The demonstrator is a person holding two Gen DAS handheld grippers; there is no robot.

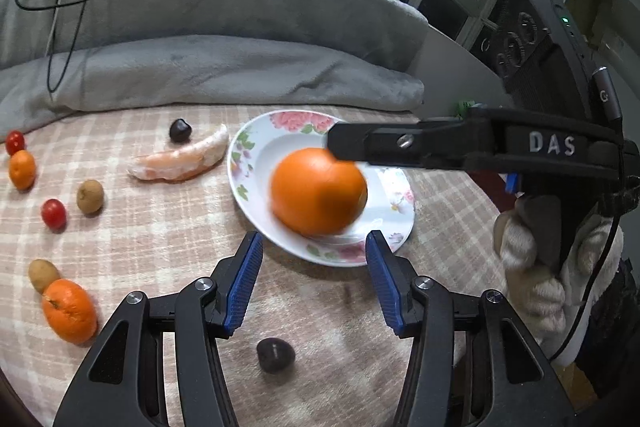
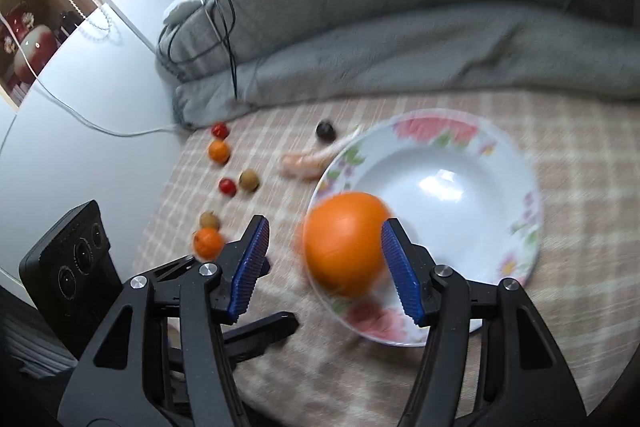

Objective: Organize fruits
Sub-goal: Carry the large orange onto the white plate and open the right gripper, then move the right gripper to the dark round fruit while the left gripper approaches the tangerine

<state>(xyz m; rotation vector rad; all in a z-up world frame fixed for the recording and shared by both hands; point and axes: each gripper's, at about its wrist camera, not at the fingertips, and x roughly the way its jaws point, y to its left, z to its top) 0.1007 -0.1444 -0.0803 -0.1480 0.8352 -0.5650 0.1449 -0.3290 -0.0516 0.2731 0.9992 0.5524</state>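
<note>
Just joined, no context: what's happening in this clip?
A person holding two handheld grippers is sorting fruit on a checked cloth. The right gripper is open, and a motion-blurred large orange sits between its fingers over the rim of the floral plate; it looks just released or dropping in. The left gripper hangs open and empty near the plate. Small oranges, cherry tomatoes, brown and dark fruits and a peeled segment lie on the cloth.

Left gripper point(image 1: 314, 279): jaws spread wide, level, empty. Right gripper point(image 2: 324, 269): jaws apart, held by a gloved hand point(image 1: 556, 267).
</note>
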